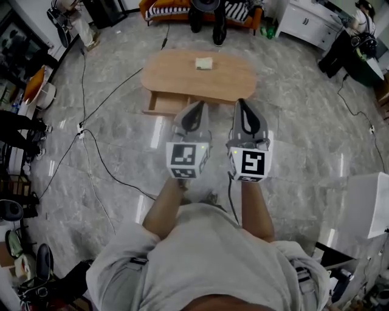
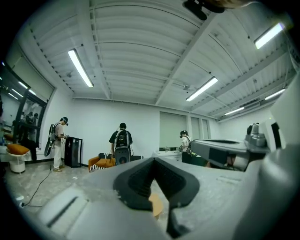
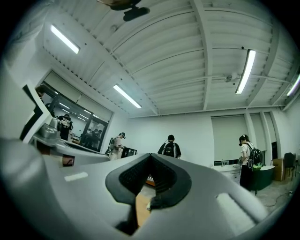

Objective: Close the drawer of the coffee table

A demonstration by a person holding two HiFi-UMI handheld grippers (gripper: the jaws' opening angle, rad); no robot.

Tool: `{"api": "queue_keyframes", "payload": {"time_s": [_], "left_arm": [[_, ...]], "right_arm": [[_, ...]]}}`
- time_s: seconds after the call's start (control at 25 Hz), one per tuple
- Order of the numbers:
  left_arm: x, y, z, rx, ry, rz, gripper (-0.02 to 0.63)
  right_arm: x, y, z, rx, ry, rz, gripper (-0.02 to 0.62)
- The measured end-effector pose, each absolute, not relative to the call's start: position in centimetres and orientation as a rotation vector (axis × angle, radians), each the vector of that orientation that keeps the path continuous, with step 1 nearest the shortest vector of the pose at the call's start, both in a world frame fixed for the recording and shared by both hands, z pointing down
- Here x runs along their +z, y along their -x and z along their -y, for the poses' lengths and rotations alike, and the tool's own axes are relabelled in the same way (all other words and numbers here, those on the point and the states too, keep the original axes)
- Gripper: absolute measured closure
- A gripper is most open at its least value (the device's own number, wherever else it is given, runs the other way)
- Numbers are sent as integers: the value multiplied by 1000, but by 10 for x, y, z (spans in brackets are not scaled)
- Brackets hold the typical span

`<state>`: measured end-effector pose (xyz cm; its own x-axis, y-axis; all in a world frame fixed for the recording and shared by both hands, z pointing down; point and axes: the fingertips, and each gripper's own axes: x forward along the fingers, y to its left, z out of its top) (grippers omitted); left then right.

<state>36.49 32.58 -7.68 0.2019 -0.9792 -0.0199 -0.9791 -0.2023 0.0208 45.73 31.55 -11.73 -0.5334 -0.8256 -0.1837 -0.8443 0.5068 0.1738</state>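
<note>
Drawer [image 1: 163, 104] beneath coffee table [image 1: 182, 76], sofa [image 1: 164, 10] behind

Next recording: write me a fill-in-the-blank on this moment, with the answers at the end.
1. The drawer of the table stands ____.
2. The jaws of the left gripper and the right gripper are both ____.
3. The number of small pale objects on the table top is ____.
Answers: open; shut; one.

Bright ceiling strip-lights, fisheye-warped edges
</note>
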Motion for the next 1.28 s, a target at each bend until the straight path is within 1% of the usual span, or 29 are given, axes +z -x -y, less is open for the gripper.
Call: {"api": "queue_keyframes", "payload": {"time_s": [0.36,0.64,1.12,1.28], "left_arm": [[-43,-369,-339,-8,-2323,2035,586],[-27,-361,-327,19,-2248,2060,586],[-13,-287,-317,15,-2123,2112,586],[-5,-243,-307,-1,-2068,2133,586]], "right_arm": [[-76,-466,-319,297,1422,-2727,588],[-62,-465,-307,241,1354,-2791,588],[-43,-383,-290,182,1221,-2911,589],[-33,-340,-280,167,1187,-2957,588]]}}
